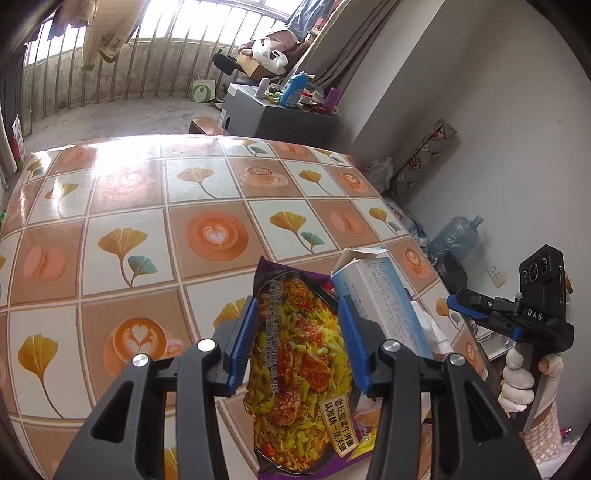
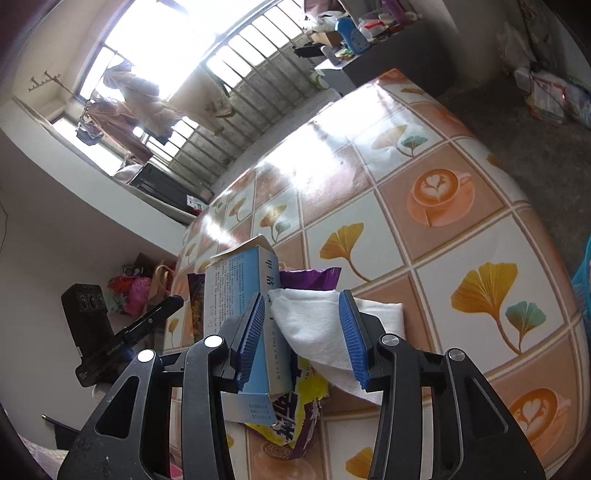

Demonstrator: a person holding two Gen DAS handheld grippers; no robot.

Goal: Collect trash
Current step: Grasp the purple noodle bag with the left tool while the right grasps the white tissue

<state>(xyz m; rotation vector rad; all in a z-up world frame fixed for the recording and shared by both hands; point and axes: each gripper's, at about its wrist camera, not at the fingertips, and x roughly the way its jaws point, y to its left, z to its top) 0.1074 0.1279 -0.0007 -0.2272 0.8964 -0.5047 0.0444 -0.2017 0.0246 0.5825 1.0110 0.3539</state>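
Both open, left gripper (image 1: 297, 343) straddling noodle wrapper (image 1: 299, 369), right gripper (image 2: 303, 332) around tissue (image 2: 314, 321); could easily knock carton (image 2: 240, 288) off table (image 2: 406, 206) edge.

Home — hung laundry (image 1: 99, 33), tablecloth (image 1: 147, 206)

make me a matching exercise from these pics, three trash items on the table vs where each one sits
Things:
1. noodle packet
2. blue and white box
3. white tissue

Places:
A. between the right gripper's fingers
B. between the left gripper's fingers
C. standing tilted between packet and tissue, flap open

Pairs: 1-B, 2-C, 3-A
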